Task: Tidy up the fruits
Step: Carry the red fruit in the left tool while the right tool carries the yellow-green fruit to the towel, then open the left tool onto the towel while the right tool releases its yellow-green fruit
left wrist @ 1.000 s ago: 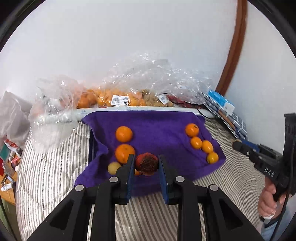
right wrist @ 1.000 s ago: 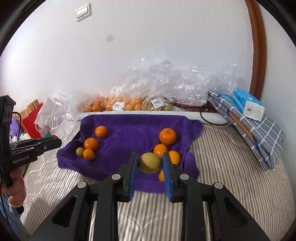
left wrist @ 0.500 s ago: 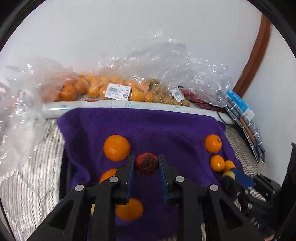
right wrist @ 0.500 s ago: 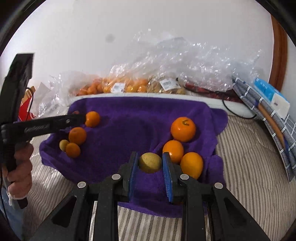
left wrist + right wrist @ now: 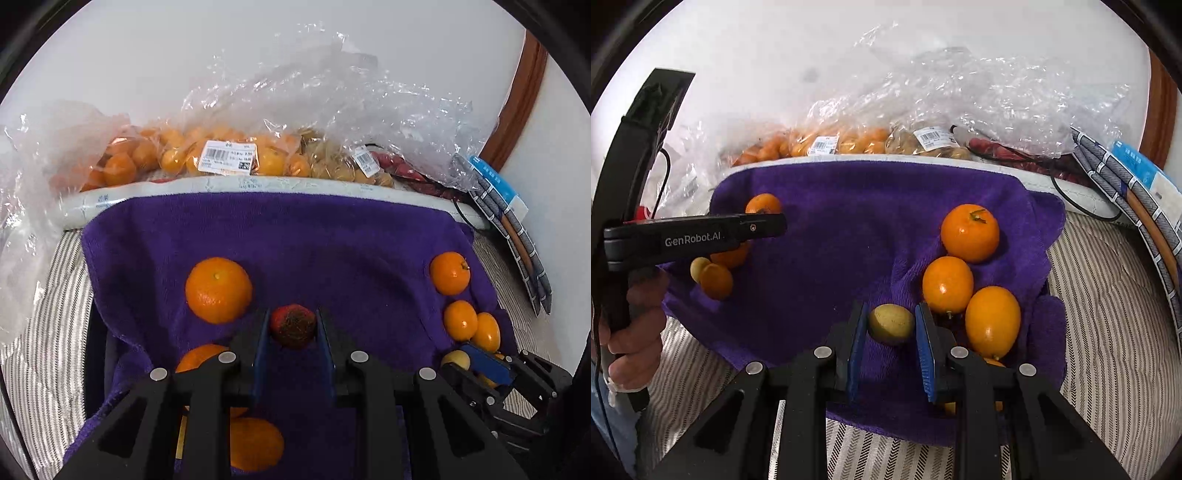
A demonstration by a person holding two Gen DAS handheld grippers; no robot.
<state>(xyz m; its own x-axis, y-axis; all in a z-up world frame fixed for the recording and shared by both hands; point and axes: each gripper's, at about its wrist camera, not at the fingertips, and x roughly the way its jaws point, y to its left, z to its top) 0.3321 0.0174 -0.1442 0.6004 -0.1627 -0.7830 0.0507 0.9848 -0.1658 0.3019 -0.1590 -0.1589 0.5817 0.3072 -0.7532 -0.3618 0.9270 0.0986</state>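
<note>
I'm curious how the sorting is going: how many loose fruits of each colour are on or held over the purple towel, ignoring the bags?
Orange round fruits: 7, one half hidden
Yellow-green round fruits: 2, one in the right fingers
Dark red round fruit: 1, in the left fingers
Total: 10

Setting: home bedroom, shown by a striped mattress against a white wall, a purple towel spread on it, supermarket-labelled fruit bags along its far edge, and folded bedding at its right edge.
</note>
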